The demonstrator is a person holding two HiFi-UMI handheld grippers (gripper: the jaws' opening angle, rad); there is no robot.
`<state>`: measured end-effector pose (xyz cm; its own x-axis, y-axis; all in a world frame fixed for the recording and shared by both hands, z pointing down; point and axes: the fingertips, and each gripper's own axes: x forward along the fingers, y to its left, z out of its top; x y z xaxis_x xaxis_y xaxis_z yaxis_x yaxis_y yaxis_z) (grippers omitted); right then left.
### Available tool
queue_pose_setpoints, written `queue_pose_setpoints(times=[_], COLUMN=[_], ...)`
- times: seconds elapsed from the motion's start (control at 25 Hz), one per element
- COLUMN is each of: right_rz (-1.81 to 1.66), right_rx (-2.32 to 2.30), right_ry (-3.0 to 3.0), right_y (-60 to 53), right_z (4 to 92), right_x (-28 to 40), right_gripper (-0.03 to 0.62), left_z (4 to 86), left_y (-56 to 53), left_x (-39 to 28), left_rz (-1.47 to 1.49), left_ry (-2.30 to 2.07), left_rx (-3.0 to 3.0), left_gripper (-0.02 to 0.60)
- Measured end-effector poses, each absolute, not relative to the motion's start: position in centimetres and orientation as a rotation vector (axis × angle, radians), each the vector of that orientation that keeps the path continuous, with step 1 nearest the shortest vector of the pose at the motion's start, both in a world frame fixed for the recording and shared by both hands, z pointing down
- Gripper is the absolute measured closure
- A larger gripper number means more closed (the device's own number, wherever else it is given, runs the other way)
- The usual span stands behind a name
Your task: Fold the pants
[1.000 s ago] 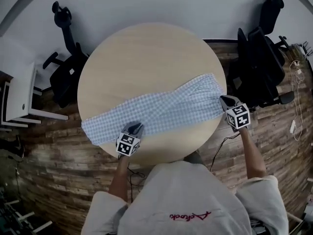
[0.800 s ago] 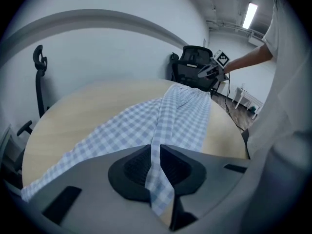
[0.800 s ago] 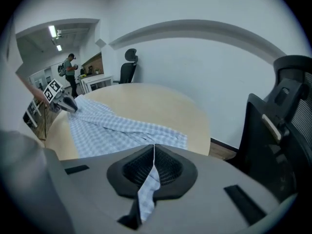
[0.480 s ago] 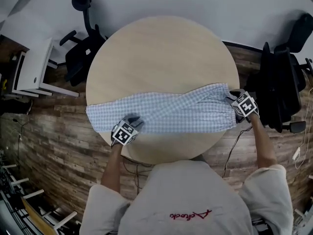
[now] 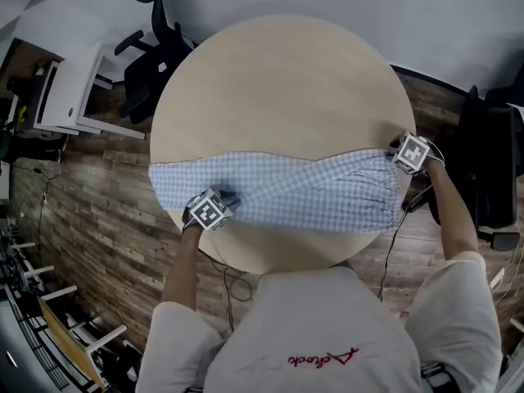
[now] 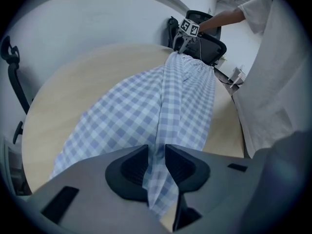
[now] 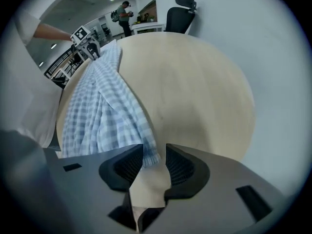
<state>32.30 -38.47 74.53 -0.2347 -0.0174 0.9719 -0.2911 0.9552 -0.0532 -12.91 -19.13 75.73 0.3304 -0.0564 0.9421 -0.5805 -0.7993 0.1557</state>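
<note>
The right gripper (image 5: 399, 149) has swung round the waistband; it and the left gripper (image 5: 227, 197) have just opened, pants (image 5: 311, 188) slack between both jaws.

I see the pants (image 5: 295, 191) laid L-to-R across the near half of the round table (image 5: 278, 88), both ends reaching the rim. The L gripper (image 6: 156, 155) stands on their left part, near the front edge, w/ a fold between its jaws, which have just been opening. The R gripper (image 7: 154, 152) is at the pants' right end, by the table's right rim. Its jaws have just been opening too, w/ the cloth's edge beside one pad, prob. clear of the other. One chair (image 5: 160, 51) stands behind-left of the table, another chair (image 5: 491, 162) to its right. A desk (image 5: 74, 88) sits left of the first chair.
</note>
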Motion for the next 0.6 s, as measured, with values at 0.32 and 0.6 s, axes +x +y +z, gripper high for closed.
queue_pose_setpoints(times=[0.32, 0.6], right_rz=[0.268, 0.204], right_rx=[0.006, 0.069], right_ry=[-1.816, -1.848], right_y=[-38.0, -38.9], right_z=[75.6, 74.0], right_x=[31.6, 31.9], right_gripper=[0.488, 0.537], left_z=[76.5, 75.9], left_y=[-19.0, -19.3], left_x=[-12.6, -12.9], left_rz=[1.555, 1.591], left_ry=[-0.538, -0.562], left_rx=[2.077, 2.116], left_gripper=[0.467, 0.535])
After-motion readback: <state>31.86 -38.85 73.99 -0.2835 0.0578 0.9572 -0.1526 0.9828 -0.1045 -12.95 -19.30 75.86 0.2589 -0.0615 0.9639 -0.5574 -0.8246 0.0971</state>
